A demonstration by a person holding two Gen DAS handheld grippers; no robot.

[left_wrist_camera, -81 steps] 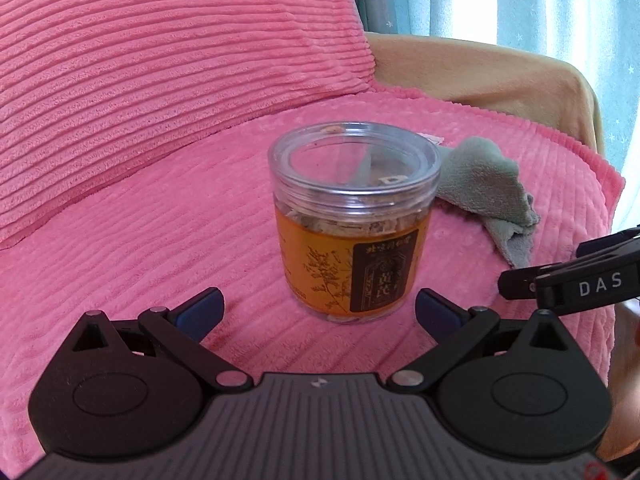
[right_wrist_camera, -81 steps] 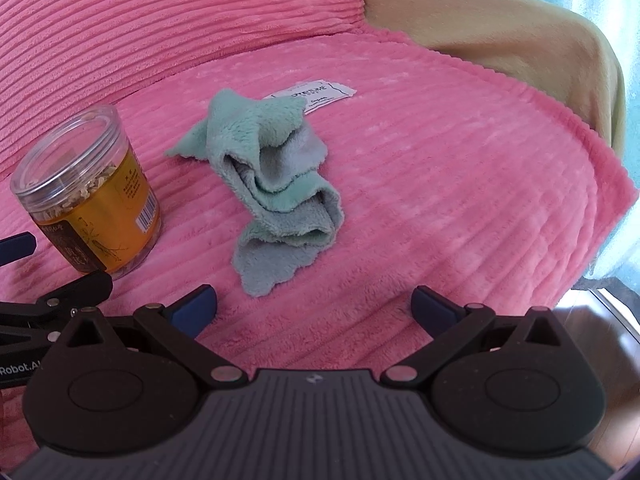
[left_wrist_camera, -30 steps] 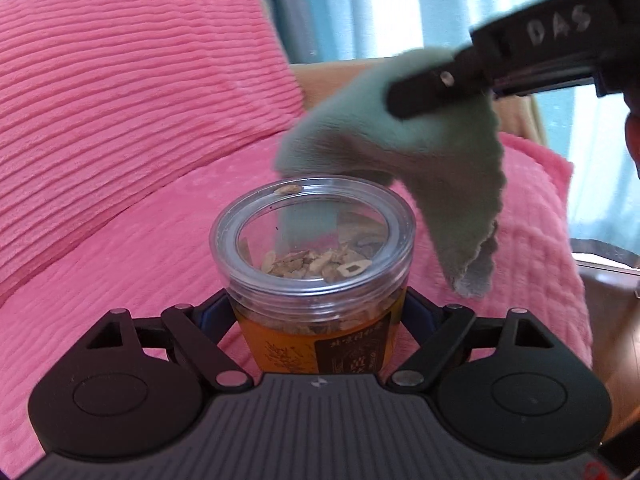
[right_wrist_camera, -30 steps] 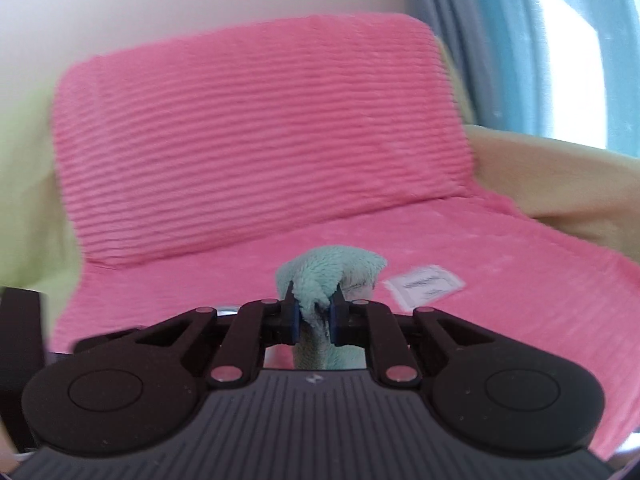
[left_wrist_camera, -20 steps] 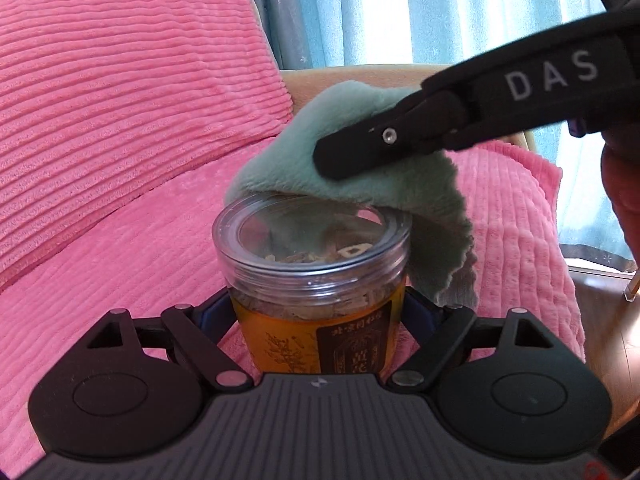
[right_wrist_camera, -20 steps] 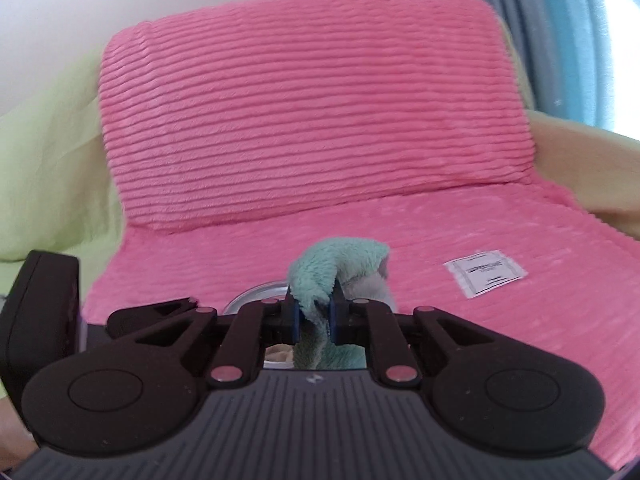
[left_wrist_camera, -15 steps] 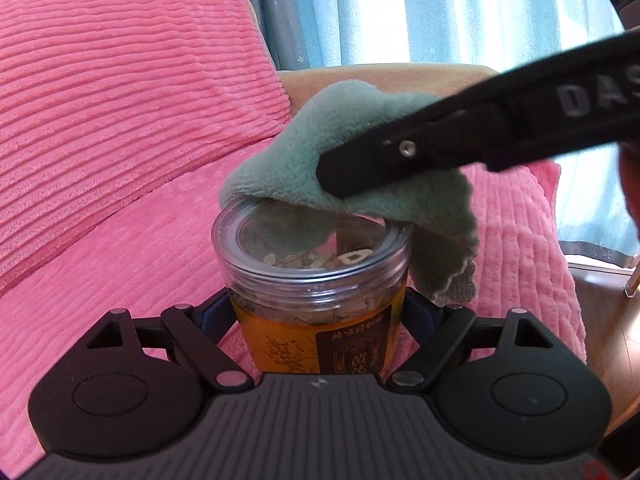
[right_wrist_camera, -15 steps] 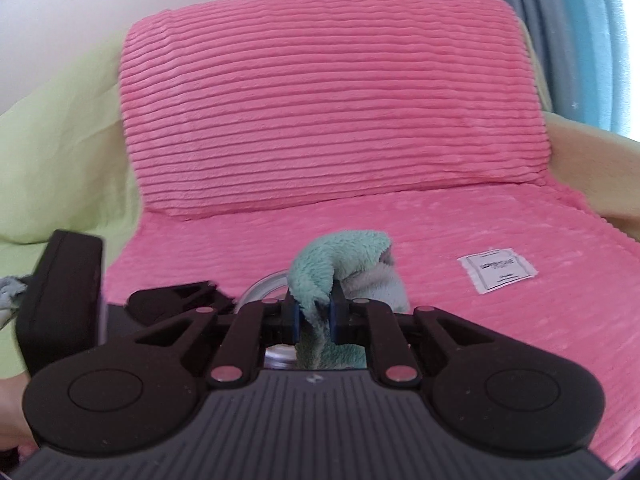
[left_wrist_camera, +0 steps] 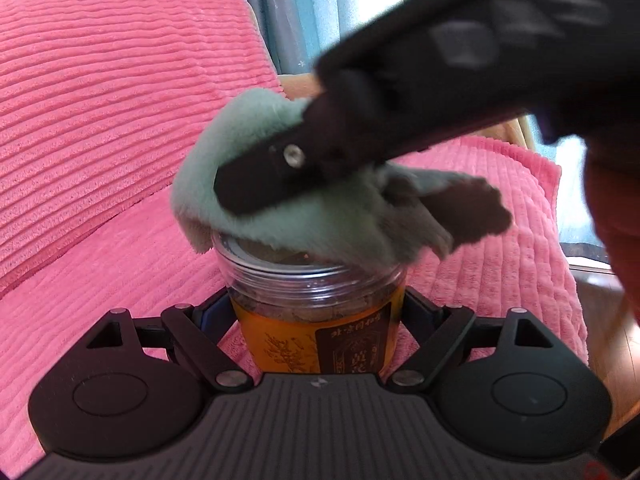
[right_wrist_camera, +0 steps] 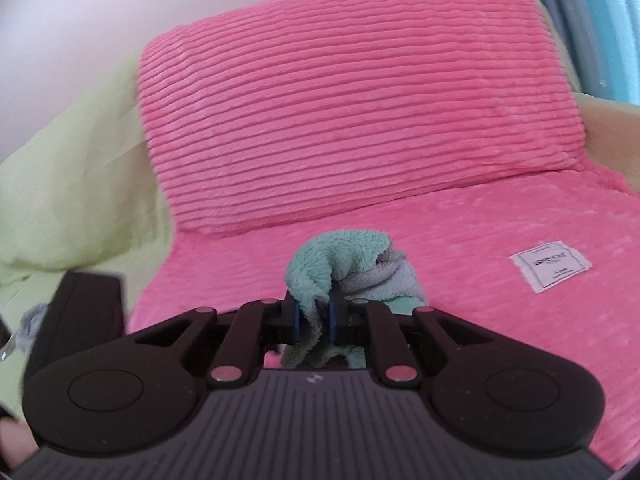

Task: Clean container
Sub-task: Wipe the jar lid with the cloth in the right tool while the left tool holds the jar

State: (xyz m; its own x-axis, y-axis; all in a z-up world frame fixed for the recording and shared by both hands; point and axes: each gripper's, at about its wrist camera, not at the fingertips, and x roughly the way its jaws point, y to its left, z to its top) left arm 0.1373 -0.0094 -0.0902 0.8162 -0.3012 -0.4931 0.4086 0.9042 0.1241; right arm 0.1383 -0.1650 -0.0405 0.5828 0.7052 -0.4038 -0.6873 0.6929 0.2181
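Since the earlier frame, the cloth (left_wrist_camera: 280, 208) has been pressed down over the jar (left_wrist_camera: 316, 320) lid. It is pinched in the closed right gripper (right_wrist_camera: 312, 316). The light, slick jar is clamped at its sides by the left gripper (left_wrist_camera: 316, 316).

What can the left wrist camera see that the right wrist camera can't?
Only the left wrist view shows the jar, with its clear lid and orange label, clamped between the left gripper fingers, and the right gripper's finger from the side pressing the cloth onto the lid. It also shows blue curtains.

Only the right wrist view shows the white fabric tag on the seat, a light green cover, and the right gripper pinching the cloth between its blue pads.

Both show the teal cloth and the pink ribbed cushion.
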